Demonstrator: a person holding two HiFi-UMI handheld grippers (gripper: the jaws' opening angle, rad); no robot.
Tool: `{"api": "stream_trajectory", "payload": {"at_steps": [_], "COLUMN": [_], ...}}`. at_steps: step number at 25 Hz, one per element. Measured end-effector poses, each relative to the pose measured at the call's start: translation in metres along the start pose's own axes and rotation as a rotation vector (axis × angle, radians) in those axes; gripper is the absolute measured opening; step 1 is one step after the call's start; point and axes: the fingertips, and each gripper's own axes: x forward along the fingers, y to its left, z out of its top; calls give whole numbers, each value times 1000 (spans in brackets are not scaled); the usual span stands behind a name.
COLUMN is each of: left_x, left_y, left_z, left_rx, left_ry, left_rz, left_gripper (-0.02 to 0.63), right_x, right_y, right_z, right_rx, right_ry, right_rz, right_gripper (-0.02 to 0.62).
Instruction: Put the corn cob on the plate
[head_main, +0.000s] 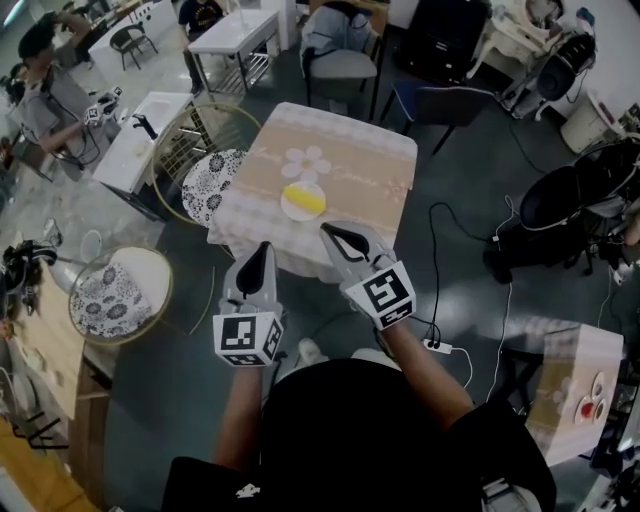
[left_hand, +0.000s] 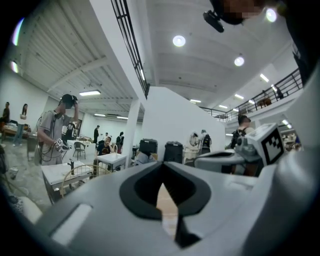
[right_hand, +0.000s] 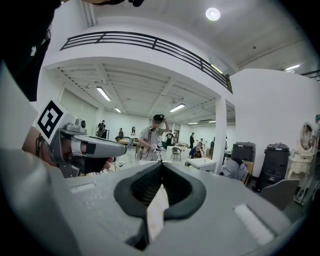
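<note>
Spotted short yellow corn cob (head_main: 308, 200) on round white plate (head_main: 286, 207), ahead of and between both claw tips; judged it light, stiff, knobbly, prone to rolling; would have pinched it mid-length across its width; read long axis roughly crosswise to claws, ends unclear; found left grey claw (head_main: 262, 250) and right grey claw (head_main: 331, 233) fully closed, empty.

No legible text or numbers; left marker cube (head_main: 248, 338) and right marker cube (head_main: 383, 293) show only square patterns.
</note>
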Motion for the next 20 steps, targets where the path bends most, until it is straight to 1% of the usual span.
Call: {"api": "stream_trajectory", "payload": {"at_steps": [8,14,20], "left_x": [3,-8,-20], "left_y": [-60,-96,-136], "left_z": [5,8,9], "left_rx": [23,55,80], "left_ry": [-2,-10,-14], "left_rz": [4,26,38], "left_gripper": [8,8,8], "right_x": [-48,-85,-123], "right_y": [-15,-16,-15], "right_z": [9,16,16], "right_rx": [3,-2,0], "right_ry": [-45,-93,-112], "right_rz": [37,70,94], "right_gripper": [3,2,2]}}
